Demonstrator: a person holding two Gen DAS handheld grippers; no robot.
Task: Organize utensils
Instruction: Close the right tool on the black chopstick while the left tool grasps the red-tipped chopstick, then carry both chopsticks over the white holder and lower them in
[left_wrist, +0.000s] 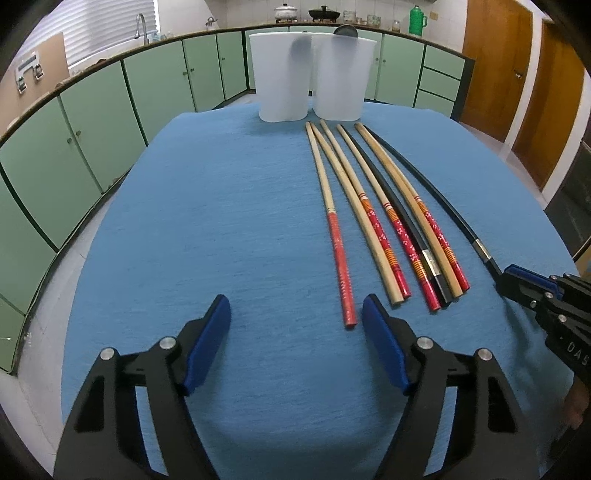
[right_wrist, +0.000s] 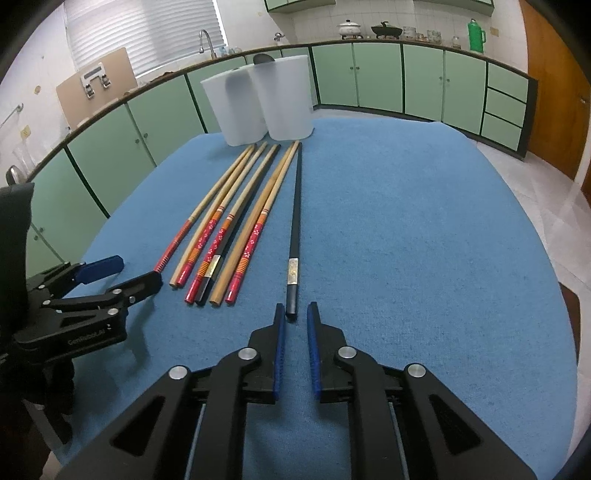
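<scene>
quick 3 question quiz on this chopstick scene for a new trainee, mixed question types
1. True or false: the right gripper is clamped on the black chopstick.
2. How many white containers stand at the far end of the blue table?
3. Which gripper is opened wider: A left gripper, B right?

Key: 1 false, its jaws are apart with the chopstick's end between the tips; 2 two; 3 A.

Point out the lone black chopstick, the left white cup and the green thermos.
lone black chopstick (right_wrist: 294, 236): right wrist view, mid-shaft above the metal band.
left white cup (left_wrist: 280, 79): left wrist view, front wall.
green thermos (right_wrist: 475, 36): right wrist view, body.
</scene>
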